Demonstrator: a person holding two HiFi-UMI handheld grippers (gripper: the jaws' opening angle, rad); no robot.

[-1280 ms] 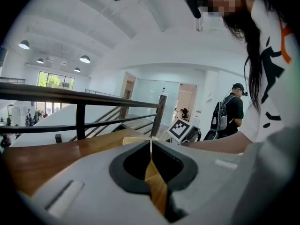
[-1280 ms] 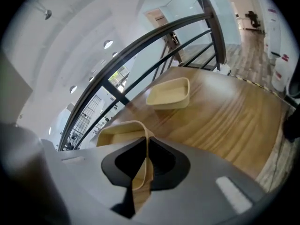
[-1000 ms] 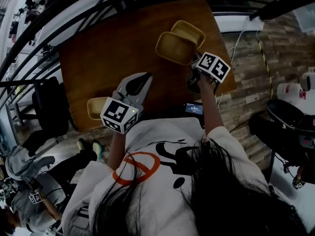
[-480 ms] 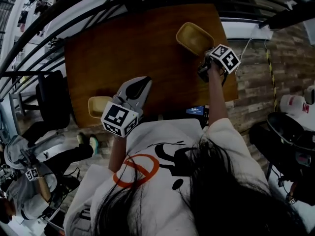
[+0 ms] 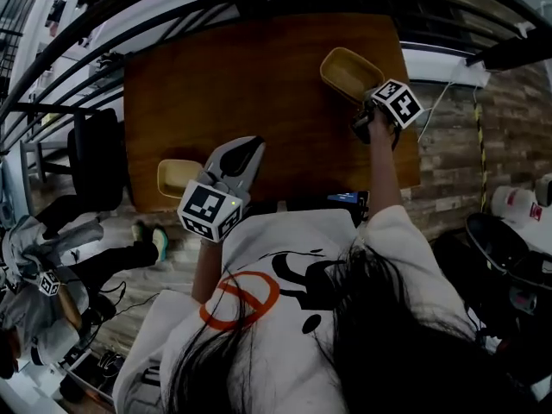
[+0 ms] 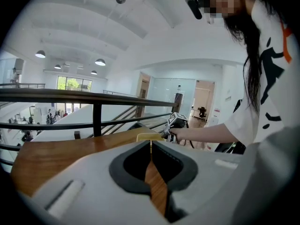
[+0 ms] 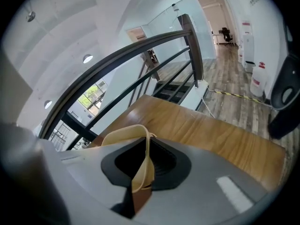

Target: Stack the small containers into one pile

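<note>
A yellow container [image 5: 352, 72] sits at the far right of the brown table [image 5: 241, 84], and my right gripper [image 5: 366, 106] is shut on its near rim. In the right gripper view the thin yellow rim [image 7: 124, 135] runs between the jaws of the right gripper [image 7: 146, 158]. Whether another container lies nested under it I cannot tell. A second yellow container [image 5: 177, 178] rests at the table's near left edge. Just right of it, my left gripper [image 5: 252, 145] is shut with nothing in it. In the left gripper view the left gripper [image 6: 150, 146] points across the table at the held container [image 6: 150, 137].
A black railing [image 5: 172, 7] runs along the table's far side. A black chair [image 5: 95, 158] stands left of the table. A small dark device [image 5: 345, 198] lies at the near edge. Wooden plank floor [image 5: 448, 145] lies to the right.
One second ago two yellow containers showed at the far right, one of them in the right gripper. Now only one shape shows there. The left gripper has stayed put.
</note>
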